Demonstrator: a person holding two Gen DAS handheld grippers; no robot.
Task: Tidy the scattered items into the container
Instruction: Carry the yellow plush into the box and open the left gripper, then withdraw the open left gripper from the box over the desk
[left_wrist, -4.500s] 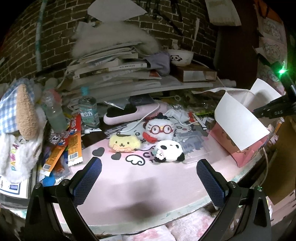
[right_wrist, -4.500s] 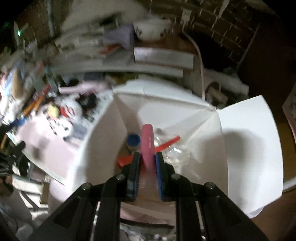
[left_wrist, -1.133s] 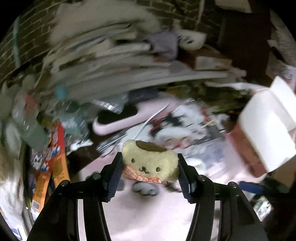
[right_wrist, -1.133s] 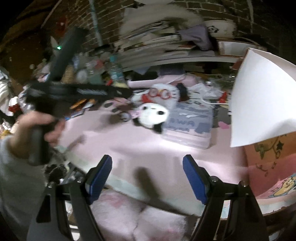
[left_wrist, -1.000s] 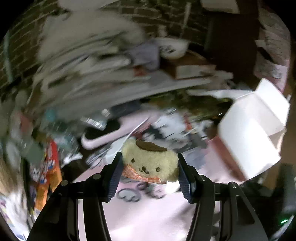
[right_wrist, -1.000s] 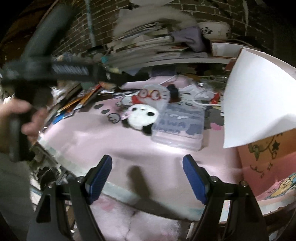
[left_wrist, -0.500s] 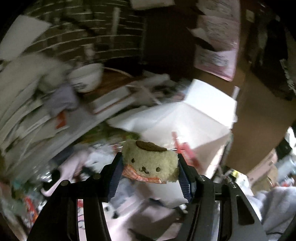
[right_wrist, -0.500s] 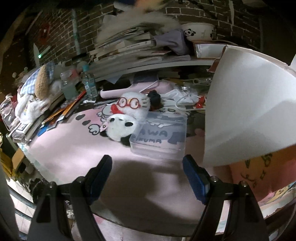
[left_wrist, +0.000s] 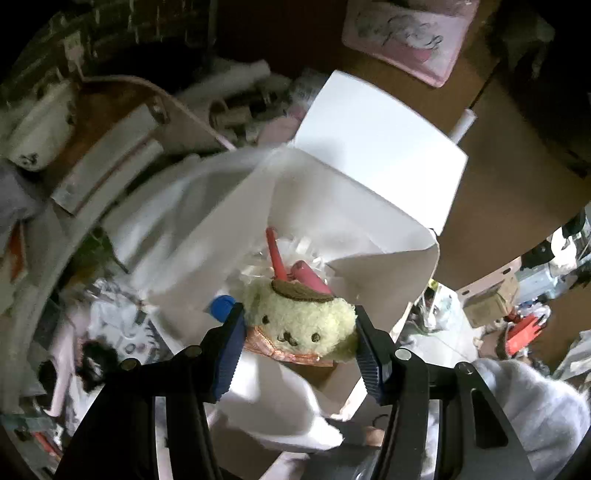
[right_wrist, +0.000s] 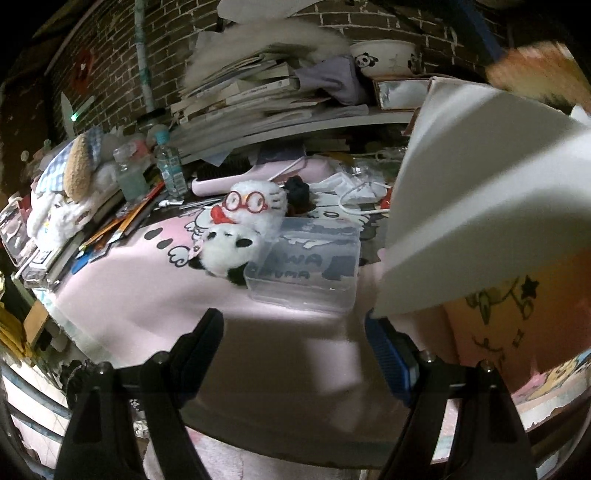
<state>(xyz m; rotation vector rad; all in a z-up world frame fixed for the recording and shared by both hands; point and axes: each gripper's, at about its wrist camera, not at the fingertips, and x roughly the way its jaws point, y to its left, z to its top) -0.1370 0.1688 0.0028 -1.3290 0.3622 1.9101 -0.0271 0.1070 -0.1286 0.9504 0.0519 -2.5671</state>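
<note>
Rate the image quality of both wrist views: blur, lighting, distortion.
Left wrist: the yellow plush toy in the left gripper is sharp, the white box is bright, the left surroundings smear. Right wrist: dim with a bright patch on the pink mat; the box flap is blurred; fisheye bending throughout.

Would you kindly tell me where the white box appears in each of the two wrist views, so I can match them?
Left wrist: the white box fills the centre, open, seen from above, beyond the left tool gripping the yellow dog plush.
Right wrist: only one white flap shows, at the right edge, above the open right tool.
Shared landmark: the panda bowl.
</note>
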